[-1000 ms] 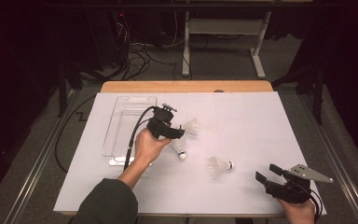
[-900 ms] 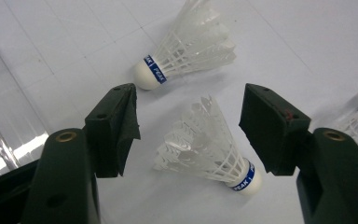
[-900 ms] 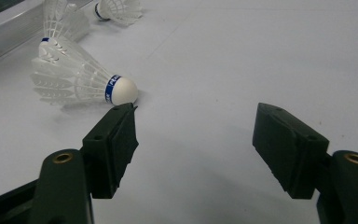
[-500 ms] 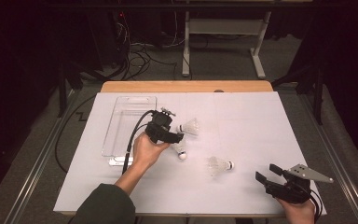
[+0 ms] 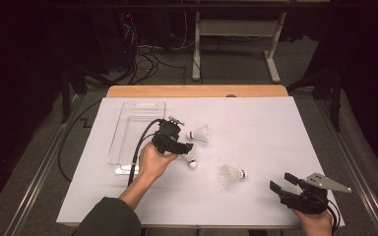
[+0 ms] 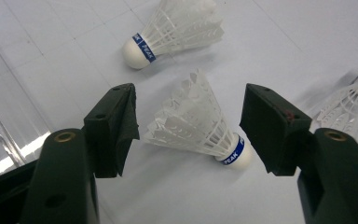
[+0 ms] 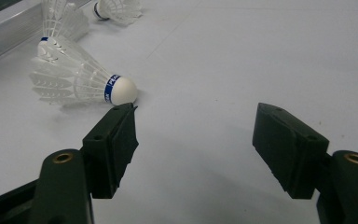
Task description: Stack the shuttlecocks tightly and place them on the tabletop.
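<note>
White feathered shuttlecock (image 6: 200, 123), blue band, lying on its side

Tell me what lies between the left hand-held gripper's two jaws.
In the left gripper view, one shuttlecock lies on the white table cover between the open jaws of the left hand-held gripper, touching neither.

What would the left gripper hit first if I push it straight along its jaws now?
Most likely the shuttlecock lying between the open jaws of the left gripper; its feathers sit nearest. Depth is uncertain, so the white table sheet beneath might come first.
</note>
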Action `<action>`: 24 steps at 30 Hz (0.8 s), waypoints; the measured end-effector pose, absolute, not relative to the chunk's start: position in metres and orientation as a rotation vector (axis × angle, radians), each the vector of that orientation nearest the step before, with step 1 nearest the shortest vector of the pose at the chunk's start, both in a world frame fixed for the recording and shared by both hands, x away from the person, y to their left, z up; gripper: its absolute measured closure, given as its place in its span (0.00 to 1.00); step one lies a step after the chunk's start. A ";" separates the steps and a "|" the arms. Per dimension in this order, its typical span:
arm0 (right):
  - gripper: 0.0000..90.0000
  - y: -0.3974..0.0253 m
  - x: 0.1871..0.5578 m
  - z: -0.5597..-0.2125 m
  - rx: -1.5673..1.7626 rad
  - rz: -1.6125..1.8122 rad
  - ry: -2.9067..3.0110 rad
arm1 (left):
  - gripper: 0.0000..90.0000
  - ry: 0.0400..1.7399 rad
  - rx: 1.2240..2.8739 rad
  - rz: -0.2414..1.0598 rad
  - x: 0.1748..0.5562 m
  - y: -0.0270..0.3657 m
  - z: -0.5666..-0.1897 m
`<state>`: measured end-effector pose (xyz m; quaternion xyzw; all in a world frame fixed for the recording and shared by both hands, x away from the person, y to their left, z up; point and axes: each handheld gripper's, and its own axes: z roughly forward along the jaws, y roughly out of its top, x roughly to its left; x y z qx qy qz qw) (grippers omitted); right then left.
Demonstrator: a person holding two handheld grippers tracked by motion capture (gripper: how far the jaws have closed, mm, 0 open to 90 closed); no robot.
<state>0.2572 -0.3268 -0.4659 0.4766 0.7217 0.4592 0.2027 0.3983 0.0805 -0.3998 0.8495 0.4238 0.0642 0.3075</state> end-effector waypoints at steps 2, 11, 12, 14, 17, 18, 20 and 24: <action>0.35 -0.327 0.257 -0.466 1.331 1.282 2.013 | 0.41 1.136 2.234 0.163 0.397 0.081 -0.400; 0.35 -0.327 0.257 -0.466 1.330 1.281 2.013 | 0.41 1.125 2.240 0.153 0.393 0.082 -0.401; 0.35 -0.327 0.257 -0.466 1.330 1.281 2.013 | 0.41 1.122 2.243 0.155 0.393 0.082 -0.402; 0.35 -0.327 0.257 -0.466 1.330 1.282 2.013 | 0.41 1.123 2.242 0.151 0.392 0.083 -0.403; 0.35 -0.327 0.257 -0.466 1.330 1.282 2.014 | 0.41 1.133 2.244 0.162 0.390 0.083 -0.403; 0.35 -0.327 0.257 -0.466 1.330 1.282 2.014 | 0.41 1.139 2.244 0.182 0.388 0.082 -0.404; 0.35 -0.327 0.257 -0.466 1.331 1.281 2.014 | 0.41 1.126 2.250 0.184 0.387 0.082 -0.403; 0.35 -0.327 0.257 -0.466 1.329 1.280 2.015 | 0.41 1.129 2.244 0.176 0.384 0.083 -0.404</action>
